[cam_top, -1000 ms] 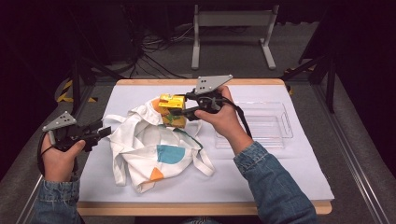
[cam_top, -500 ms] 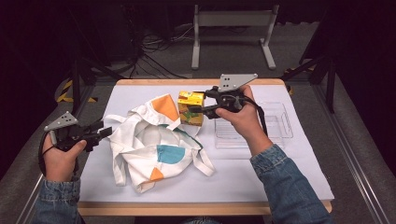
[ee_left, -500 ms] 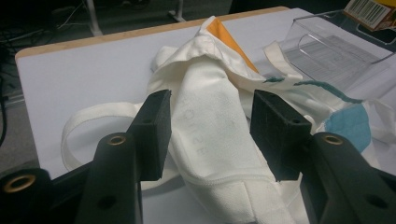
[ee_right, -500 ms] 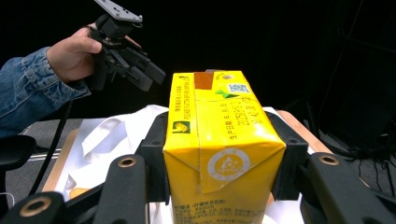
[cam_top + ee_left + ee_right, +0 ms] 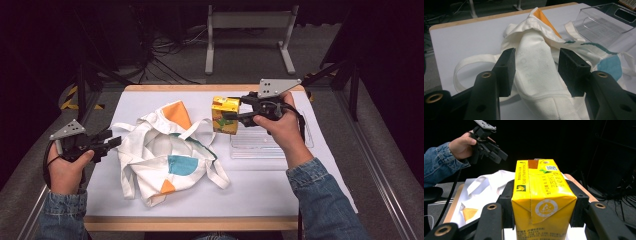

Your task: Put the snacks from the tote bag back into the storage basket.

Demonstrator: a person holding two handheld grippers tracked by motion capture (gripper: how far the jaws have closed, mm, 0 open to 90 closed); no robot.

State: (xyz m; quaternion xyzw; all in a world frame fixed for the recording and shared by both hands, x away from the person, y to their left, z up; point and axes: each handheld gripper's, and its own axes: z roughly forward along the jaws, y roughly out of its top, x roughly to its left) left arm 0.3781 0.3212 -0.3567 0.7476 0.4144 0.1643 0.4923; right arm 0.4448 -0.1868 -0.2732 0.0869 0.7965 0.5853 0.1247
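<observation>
High view: right gripper (image 5: 231, 112) lifted over the table's far half, pinching a yellow drink carton (image 5: 224, 115) upright in the air, between the tote bag (image 5: 167, 152) and the clear plastic tray (image 5: 265, 142). Carton just off the tray's left edge, above the white mat (image 5: 260, 185). Bag crumpled at the mat's centre-left, white with orange and teal patches, handles loose. Left gripper (image 5: 112, 141) low at the bag's left edge, jaws pointing into the cloth.

Left gripper view: jaws spread, a raised fold of the white bag (image 5: 536, 62) standing between the two pads (image 5: 507, 71), not squeezed. Orange patch behind the fold; tray (image 5: 601, 28) at upper right, touching the bag's far side.

Right gripper view: jaws pressed against both sides of the carton (image 5: 541, 200), held upright and centred. Beyond it, the bag (image 5: 484, 192) on the mat and the left gripper (image 5: 500, 155) in a hand with a denim sleeve.
</observation>
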